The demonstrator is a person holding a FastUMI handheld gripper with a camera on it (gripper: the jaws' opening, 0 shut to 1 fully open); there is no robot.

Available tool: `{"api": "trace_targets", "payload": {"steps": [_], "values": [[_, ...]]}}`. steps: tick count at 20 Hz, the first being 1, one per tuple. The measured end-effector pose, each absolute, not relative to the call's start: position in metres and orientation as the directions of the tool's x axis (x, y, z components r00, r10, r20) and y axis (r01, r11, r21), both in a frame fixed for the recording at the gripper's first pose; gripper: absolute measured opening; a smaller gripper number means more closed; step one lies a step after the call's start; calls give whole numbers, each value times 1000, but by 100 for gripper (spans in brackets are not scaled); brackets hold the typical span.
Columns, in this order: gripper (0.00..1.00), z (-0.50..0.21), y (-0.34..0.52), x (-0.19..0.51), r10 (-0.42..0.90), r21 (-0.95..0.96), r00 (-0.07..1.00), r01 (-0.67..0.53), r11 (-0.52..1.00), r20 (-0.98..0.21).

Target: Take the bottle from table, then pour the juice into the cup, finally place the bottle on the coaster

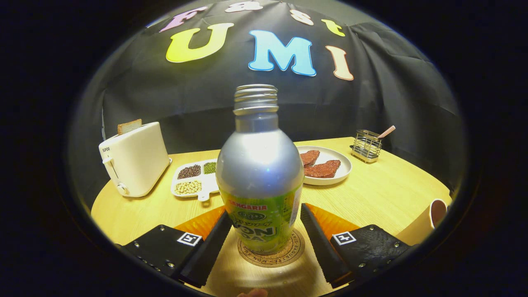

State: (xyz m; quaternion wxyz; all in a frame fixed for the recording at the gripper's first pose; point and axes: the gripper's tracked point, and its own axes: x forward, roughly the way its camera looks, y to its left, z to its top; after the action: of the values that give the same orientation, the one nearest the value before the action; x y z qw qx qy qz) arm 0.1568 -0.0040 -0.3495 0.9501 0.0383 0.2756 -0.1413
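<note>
A silver bottle with a green label and an uncapped threaded neck stands upright on a round cork coaster. It is between the two black fingers of my gripper. The fingers flank the label's lower part with a narrow gap on each side, so the gripper is open and not pressing on the bottle. A tan paper cup with a dark inside stands on the table, off to the right of the right finger.
On the wooden table beyond the bottle are a cream toaster with bread in it, a white divided tray of beans, a white plate with reddish slices, and a wire holder.
</note>
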Motion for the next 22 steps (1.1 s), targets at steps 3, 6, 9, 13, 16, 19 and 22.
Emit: {"api": "trace_targets", "payload": {"steps": [3, 6, 9, 13, 16, 19, 22], "values": [[99, -337, 0, 156, -227, 23, 827, 278, 960, -514], [99, -316, 2, 153, -203, 56, 851, 262, 964, -484], [99, -289, 4, 147, -182, 34, 870, 221, 975, -458], [99, -246, 5, 132, -158, 46, 902, 192, 980, -402], [99, -213, 5, 124, -135, 69, 921, 172, 983, -366], [99, -183, 3, 114, -125, 78, 933, 160, 984, -338], [99, -154, -2, 106, -101, 82, 948, 131, 988, -302]]}}
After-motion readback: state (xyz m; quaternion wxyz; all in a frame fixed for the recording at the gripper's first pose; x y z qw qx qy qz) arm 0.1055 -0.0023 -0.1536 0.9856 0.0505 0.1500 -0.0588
